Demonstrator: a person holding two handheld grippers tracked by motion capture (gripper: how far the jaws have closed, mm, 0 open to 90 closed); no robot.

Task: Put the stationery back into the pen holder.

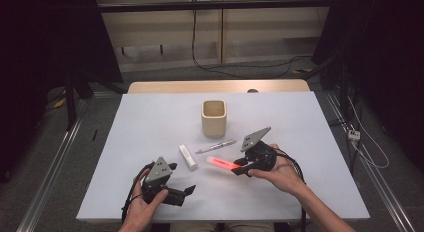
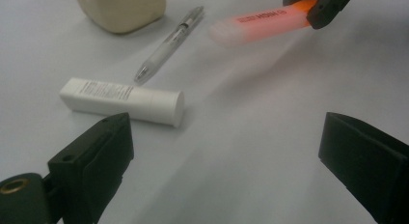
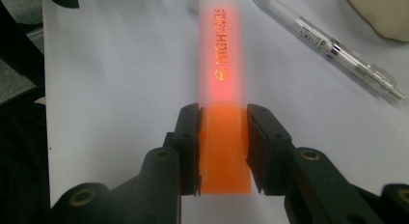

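**Holding the orange highlighter off the table, right side**

Gripping: the right gripper (image 3: 223,137) has both jaws pressed against the orange body of the highlighter (image 3: 223,79), near its blunt end. The frosted cap end sticks out beyond the jaws. In the high view the highlighter (image 1: 223,163) points left from the right gripper (image 1: 242,168), at the near right of the table (image 1: 150,122), held by the person's right hand (image 1: 280,172).

Left gripper (image 1: 186,192): jaws stand wide apart with nothing between them, only bare table surface. It sits at the near left edge of the table, in the person's left hand (image 1: 142,207).

Objects around the highlighter:
- White tube (image 1: 188,157), lying flat just left of the highlighter's cap end, apart from it. In the left gripper view the tube (image 2: 123,101) lies just beyond the left jaw.
- Clear pen (image 1: 216,146), lying flat just beyond the highlighter, on its far side, between it and the cup.
- Cream cup (image 1: 214,118), upright, open mouth up, near the table's centre, farther away than the pen.

Pen and tube are close together but not touching. The left gripper view shows the highlighter (image 2: 260,23) raised, with a soft shadow under it.
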